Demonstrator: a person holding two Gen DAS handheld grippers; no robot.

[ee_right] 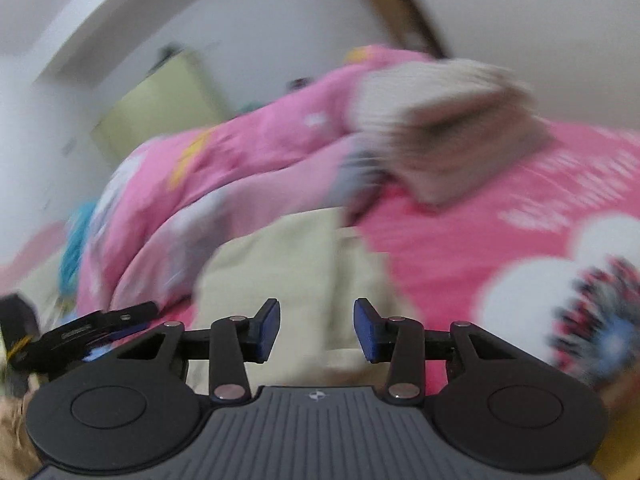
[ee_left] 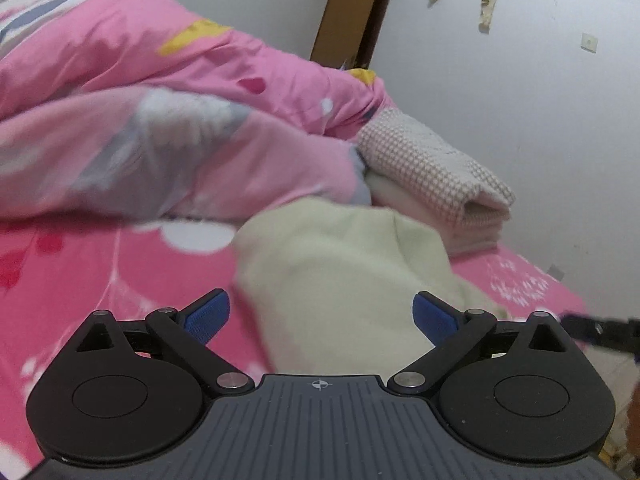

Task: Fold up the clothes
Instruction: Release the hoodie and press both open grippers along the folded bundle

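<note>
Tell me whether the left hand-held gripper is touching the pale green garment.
Cannot tell. In the left wrist view the left hand-held gripper is open around the pale green garment, but blur hides any contact.

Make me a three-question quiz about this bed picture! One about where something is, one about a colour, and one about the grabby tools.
1. Where is the folded checked cloth?
A. by the wall, past the pale garment
B. under the left tool
C. hanging on the door

2. What colour is the garment in front of the tools?
A. bright blue
B. pale cream-green
C. black

3. How are the left tool and right tool?
A. both open, holding nothing
B. both shut on the quilt
C. one open, one shut

Answers: 1 A, it lies beside the pink quilt near the white wall. 2 B, it looks pale against the pink sheet. 3 A, the blue pads stand apart with only a gap between them.
</note>
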